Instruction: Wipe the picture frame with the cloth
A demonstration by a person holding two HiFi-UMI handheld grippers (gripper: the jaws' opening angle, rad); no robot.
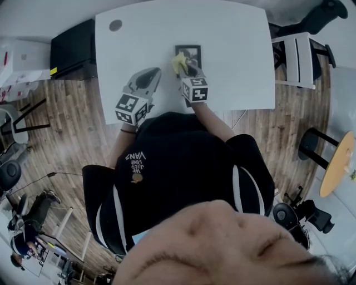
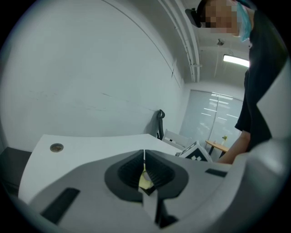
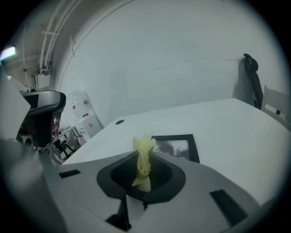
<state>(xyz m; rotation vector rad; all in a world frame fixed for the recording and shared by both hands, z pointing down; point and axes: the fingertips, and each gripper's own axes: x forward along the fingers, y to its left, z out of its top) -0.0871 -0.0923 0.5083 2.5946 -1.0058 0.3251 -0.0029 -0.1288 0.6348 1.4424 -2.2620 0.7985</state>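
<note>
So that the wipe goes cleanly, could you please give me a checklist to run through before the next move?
1. Grip on the cloth: ok, pinched in the shut right claw.
2. The picture frame lies flat on the table: ok.
3. Cloth touching the frame: cannot tell.
4. The left claw is clear of the frame: ok, shut, off to its left.
5. Frame braced against sliding: not ok, nothing holds it.

Place: looks like an office, pretty sure
Desk: white desk [image 1: 233, 67], cable grommet [image 1: 115, 25] at 11 o'clock
Seating: black swivel chair [image 1: 322, 16] at 2 o'clock
Walls: glass partition [image 2: 204, 118], strip light [image 2: 235, 59] overhead
</note>
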